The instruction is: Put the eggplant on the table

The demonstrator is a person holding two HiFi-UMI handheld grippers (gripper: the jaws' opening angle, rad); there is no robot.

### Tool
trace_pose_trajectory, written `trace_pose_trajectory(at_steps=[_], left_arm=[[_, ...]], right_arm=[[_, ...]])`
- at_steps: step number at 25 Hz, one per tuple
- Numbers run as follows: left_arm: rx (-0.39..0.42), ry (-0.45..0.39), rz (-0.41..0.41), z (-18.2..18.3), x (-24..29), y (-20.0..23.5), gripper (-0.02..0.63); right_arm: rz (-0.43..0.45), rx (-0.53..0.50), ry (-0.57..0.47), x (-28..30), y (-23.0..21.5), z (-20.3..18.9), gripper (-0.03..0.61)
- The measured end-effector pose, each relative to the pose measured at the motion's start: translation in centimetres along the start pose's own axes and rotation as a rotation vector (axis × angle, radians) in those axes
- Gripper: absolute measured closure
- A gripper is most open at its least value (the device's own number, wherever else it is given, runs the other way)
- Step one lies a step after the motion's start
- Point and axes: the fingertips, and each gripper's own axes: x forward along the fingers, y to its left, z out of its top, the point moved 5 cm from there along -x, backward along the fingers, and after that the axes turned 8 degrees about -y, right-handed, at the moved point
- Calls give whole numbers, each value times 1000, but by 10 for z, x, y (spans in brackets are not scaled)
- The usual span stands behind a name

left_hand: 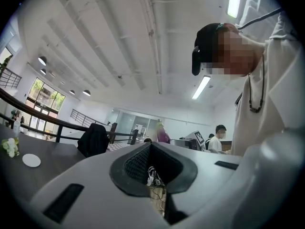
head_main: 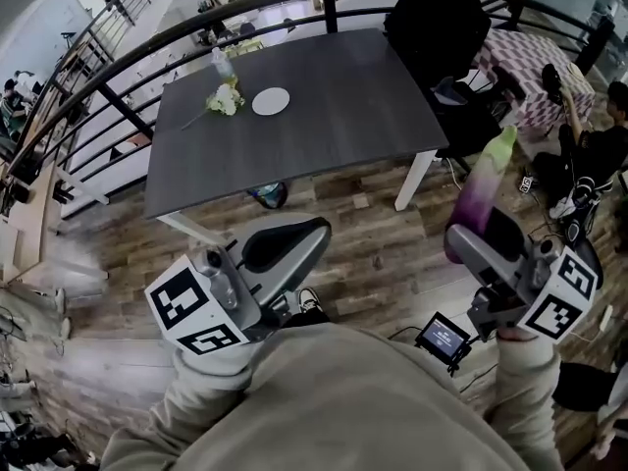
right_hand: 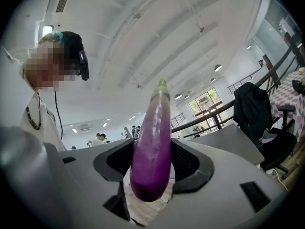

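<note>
One eggplant point(right_hand: 152, 128) stands clamped in the right hand-held gripper point(right_hand: 151, 152); the left hand-held gripper point(left_hand: 151, 151) is clenched empty.

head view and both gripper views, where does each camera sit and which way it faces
Head view: on the person's head, steeply down at table, sleeves, left gripper, right gripper.
Left gripper view: on that gripper, along its shut jaws; person's torso right.
Right gripper view: on that gripper, along jaws clamping the eggplant; torso left.
Head and right gripper views share the eggplant.
</note>
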Motion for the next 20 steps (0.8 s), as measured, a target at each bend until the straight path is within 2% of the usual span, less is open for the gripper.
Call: trace_pose_trajectory(at_steps=[7, 11, 20], left_arm=[[-44, -9, -58, 14, 5, 47, 609], [-43, 18, -65, 17, -4, 81, 609], [-59, 14, -56, 37, -42, 158, 609]], right_arm=[[-33, -19, 12, 46, -13, 7, 333], [-41, 0, 32, 78, -20, 0, 333], [-29, -15, 76, 177, -21, -10, 333]])
